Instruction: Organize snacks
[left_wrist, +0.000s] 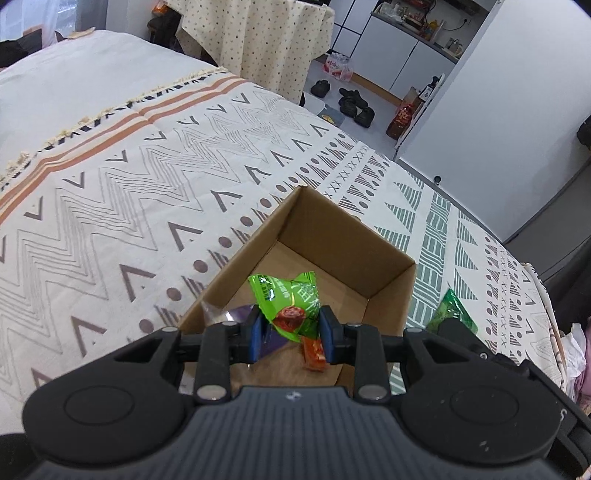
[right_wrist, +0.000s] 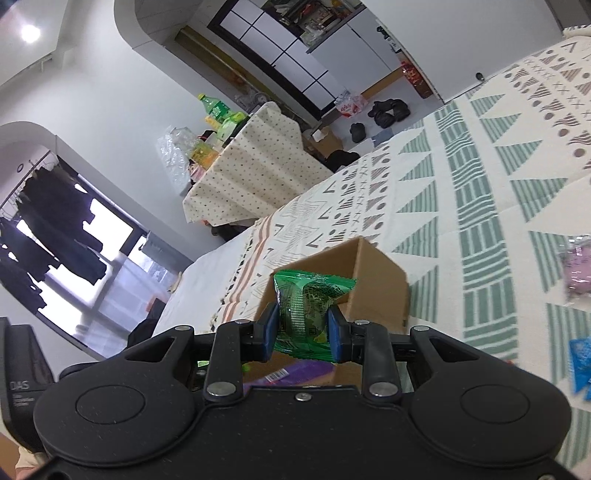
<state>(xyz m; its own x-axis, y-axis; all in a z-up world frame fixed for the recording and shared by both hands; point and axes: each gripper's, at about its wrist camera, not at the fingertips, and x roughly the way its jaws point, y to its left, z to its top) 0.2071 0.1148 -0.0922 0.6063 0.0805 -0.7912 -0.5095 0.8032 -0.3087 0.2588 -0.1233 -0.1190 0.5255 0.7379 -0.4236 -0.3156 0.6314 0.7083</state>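
We've got a light-green snack packet, a red date printed on its wrapper, hanging right over the open cardboard box on the patterned bedspread. It's held above the box floor, not resting on it, and that reads to us as a drop about to be made. Under it in the box lie a small orange-red packet and a purple wrapper, so the sorting is partly under way by our judgement.

Our left gripper has its blue pads drawn in close, pinching the light-green packet by its lower end, the crinkled top standing free above the jaws.

Over to the other side: a darker green packet is squeezed between the pads of our right gripper, gripped across its middle so the wrapper bulges top and bottom. It sits at the near edge of the same box, with a purple wrapper showing just below. We'd say this one is queued to follow.

Still out on the cloth: a pink bag and a blue packet, both blurred, well apart from the box.

The risk, to our eye, is a wrapper sticking to a pad on release.
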